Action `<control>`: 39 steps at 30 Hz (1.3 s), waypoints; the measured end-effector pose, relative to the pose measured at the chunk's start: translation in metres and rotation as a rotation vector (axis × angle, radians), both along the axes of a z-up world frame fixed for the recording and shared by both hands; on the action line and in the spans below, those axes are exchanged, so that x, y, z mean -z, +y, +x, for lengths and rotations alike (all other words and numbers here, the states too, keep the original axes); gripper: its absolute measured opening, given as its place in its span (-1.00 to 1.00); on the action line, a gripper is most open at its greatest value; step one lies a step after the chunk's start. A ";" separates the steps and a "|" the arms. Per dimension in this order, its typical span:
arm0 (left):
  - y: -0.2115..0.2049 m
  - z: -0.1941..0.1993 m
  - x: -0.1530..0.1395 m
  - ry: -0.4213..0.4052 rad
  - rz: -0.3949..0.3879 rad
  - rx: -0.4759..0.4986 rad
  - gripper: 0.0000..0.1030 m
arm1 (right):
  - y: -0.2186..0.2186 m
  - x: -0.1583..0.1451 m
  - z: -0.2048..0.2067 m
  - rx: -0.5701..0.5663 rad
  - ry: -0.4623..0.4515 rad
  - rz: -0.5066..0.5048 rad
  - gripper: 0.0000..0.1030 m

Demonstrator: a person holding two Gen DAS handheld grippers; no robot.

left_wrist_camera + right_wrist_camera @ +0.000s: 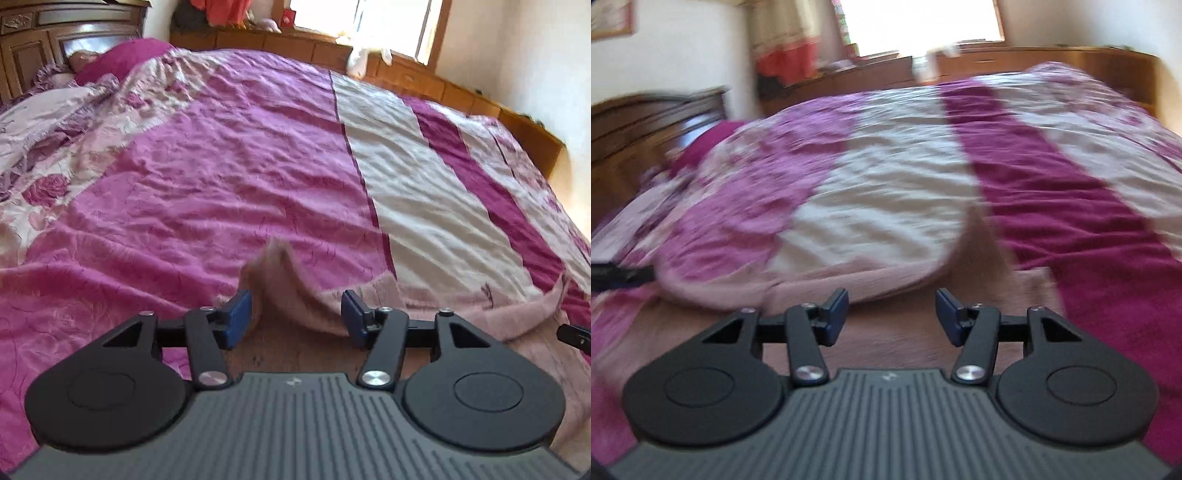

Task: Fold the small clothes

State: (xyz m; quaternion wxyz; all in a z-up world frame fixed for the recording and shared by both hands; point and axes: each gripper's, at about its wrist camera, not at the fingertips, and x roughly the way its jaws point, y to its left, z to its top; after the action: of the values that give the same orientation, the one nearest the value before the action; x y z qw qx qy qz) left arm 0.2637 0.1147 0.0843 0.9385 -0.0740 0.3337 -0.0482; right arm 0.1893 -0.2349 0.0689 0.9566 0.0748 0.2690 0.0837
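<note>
One fuzzy pale-pink garment [295, 295], rumpled, on bedspread [221, 166].

My left gripper [297, 314] is matt black plastic with shiny metal screws, its blue pads [239, 314] smooth; its housing is ribbed grey plastic. My right gripper [891, 317] looks the same. Between my left jaws lies a fuzzy pale pink knit garment [295, 291]. The bedspread [207, 155] is wrinkled cloth with a slight sheen. The headboard [33, 40] is carved, glossy dark wood.
</note>
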 end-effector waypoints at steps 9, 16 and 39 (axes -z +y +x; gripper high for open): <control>-0.005 0.012 0.028 0.111 0.050 0.015 0.20 | 0.081 0.015 0.030 -0.216 0.096 -0.071 0.02; -0.006 0.017 0.035 0.127 0.058 0.014 0.26 | 0.104 0.030 0.078 -0.173 0.156 -0.121 0.02; -0.026 0.011 0.038 0.119 0.140 -0.004 0.45 | -0.058 0.008 -0.029 0.249 0.084 0.023 0.27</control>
State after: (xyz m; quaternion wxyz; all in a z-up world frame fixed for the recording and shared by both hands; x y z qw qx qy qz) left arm 0.2743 0.0886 0.0462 0.9201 -0.0117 0.3911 -0.0183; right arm 0.1599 -0.2925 0.0613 0.9466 0.1223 0.2963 -0.0359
